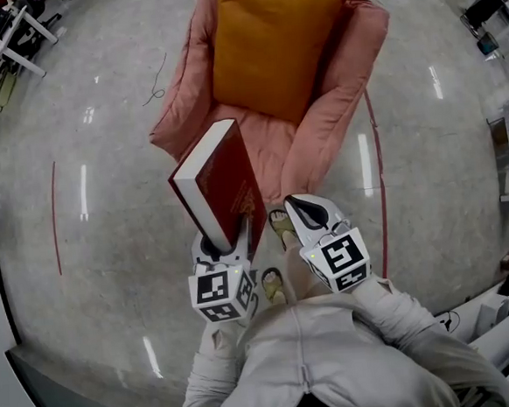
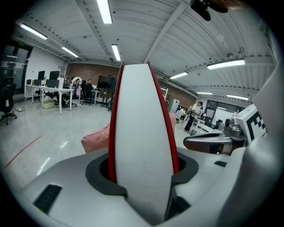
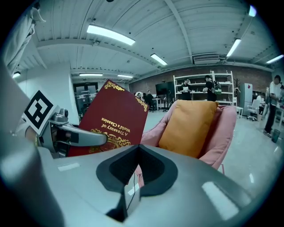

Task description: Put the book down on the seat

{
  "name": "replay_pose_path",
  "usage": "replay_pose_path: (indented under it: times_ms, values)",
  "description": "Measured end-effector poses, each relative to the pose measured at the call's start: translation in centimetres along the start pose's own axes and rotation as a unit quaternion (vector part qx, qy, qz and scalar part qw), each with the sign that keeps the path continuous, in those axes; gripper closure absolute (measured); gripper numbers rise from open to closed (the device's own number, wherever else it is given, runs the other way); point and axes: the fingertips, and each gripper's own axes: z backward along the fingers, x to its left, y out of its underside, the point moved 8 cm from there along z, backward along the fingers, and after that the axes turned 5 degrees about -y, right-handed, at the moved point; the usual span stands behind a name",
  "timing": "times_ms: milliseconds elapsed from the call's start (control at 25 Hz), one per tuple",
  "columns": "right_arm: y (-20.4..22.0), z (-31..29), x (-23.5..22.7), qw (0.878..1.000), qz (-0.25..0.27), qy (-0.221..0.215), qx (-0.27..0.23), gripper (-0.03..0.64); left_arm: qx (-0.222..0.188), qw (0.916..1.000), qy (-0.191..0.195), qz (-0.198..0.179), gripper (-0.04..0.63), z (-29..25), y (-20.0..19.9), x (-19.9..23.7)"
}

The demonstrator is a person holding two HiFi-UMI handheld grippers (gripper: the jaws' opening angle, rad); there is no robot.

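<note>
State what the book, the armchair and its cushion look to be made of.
Book: stiff board cover, dark red with a leather-like look and gilt stamping; white paper page edges. Armchair: soft pink fabric, matte, puffy and creased, so probably padded. Cushion: mustard cloth, matte and plump; the weave is too fine to make out.
</note>
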Motion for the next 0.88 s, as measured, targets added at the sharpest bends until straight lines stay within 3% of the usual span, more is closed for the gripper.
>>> replay_pose_path:
  times_ms: [440, 880]
  values:
    - [0.4, -6.0, -4.3, 1.000, -0.015, -0.015, 0.017, 0.617, 0.054, 0.9984, -0.013, 0.009, 0.348, -7.8, 2.3, 1.4]
    - [4.3, -11.0, -7.9, 0.997, -0.054, -0.003, 0.049, 0.617, 0.099, 0.9949, -0.016, 0.011, 0.348, -15.8, 5.1, 2.8]
